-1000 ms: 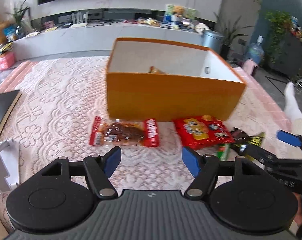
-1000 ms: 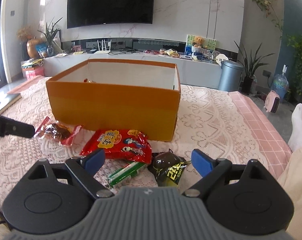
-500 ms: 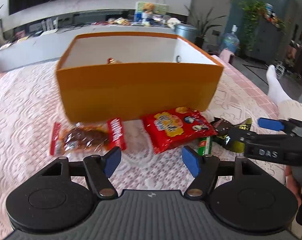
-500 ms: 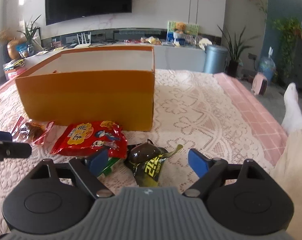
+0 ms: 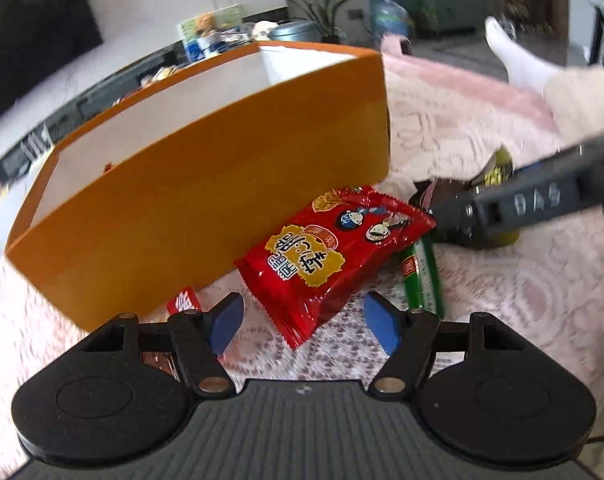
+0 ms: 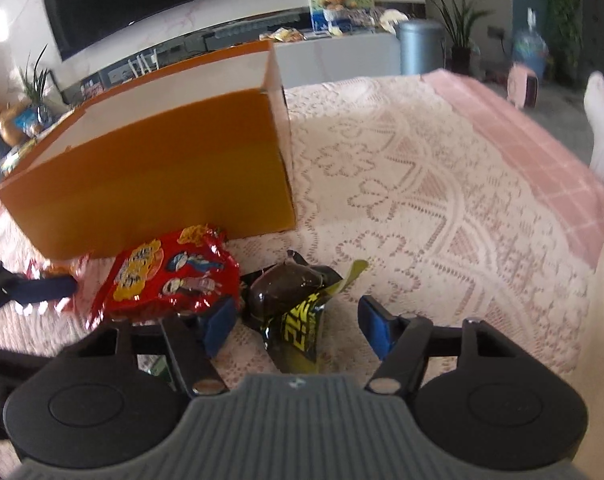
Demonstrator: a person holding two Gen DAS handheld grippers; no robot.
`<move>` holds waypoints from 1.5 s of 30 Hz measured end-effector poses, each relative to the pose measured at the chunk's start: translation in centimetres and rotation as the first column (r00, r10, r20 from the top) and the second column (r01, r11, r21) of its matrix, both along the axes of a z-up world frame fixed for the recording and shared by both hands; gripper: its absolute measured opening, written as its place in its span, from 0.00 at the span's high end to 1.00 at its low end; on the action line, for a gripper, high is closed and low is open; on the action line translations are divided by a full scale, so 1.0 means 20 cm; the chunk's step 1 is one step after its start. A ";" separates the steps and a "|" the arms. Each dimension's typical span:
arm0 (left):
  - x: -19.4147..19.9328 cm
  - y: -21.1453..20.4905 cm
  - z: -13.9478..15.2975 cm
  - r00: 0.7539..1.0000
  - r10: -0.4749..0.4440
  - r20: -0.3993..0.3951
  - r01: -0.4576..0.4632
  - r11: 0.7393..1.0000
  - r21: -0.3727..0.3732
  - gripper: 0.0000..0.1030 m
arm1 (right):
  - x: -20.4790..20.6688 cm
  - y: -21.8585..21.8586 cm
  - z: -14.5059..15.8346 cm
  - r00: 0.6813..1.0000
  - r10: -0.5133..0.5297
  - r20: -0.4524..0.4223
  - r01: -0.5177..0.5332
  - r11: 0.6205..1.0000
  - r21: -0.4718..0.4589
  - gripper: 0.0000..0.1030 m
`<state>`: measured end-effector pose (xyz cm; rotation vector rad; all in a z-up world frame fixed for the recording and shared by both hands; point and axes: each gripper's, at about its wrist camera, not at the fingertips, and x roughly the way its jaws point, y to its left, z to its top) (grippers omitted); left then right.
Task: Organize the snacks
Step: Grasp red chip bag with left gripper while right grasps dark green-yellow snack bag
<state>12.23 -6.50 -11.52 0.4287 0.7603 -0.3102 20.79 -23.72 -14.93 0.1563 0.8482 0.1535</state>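
Observation:
An orange box (image 5: 205, 184) with a white inside stands on the lace cloth. In front of it lies a red snack bag (image 5: 326, 256), whose near corner reaches between the blue pads of my open left gripper (image 5: 304, 322) without touching them. A green stick pack (image 5: 422, 276) lies to the bag's right. My right gripper (image 6: 297, 326) straddles a dark packet with yellow print (image 6: 293, 304); its jaws are closing and the pads stand clear of the packet. The red bag (image 6: 173, 276) lies left of that packet. A red-ended clear packet (image 5: 183, 302) sits partly hidden under the left finger.
The orange box (image 6: 153, 176) blocks the way ahead. The lace tablecloth (image 6: 422, 184) spreads to the right with a pink checked edge. A person's white-socked foot (image 6: 602, 120) and pale trouser leg lie at the far right. A TV wall and a cluttered shelf stand behind.
Both grippers have sunk toward the snacks and rolled. The left now frames the red bag instead of the clear packet. The right jaws have narrowed around the dark packet.

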 end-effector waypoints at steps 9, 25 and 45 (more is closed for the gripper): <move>0.06 -0.12 -0.08 0.994 -0.107 0.027 0.102 0.984 0.149 0.21 | 0.09 -0.01 -0.04 0.999 -0.031 -0.024 0.032 0.997 0.076 0.40; 0.11 -0.20 -0.10 0.988 -0.146 0.041 0.140 0.983 0.122 0.40 | 0.09 -0.01 -0.05 0.999 -0.044 -0.019 0.046 0.994 0.097 0.61; -0.08 -0.01 0.18 0.993 0.083 -0.081 -0.094 0.985 -0.142 0.58 | -0.04 0.01 0.09 0.996 0.017 0.087 -0.027 0.994 0.105 0.64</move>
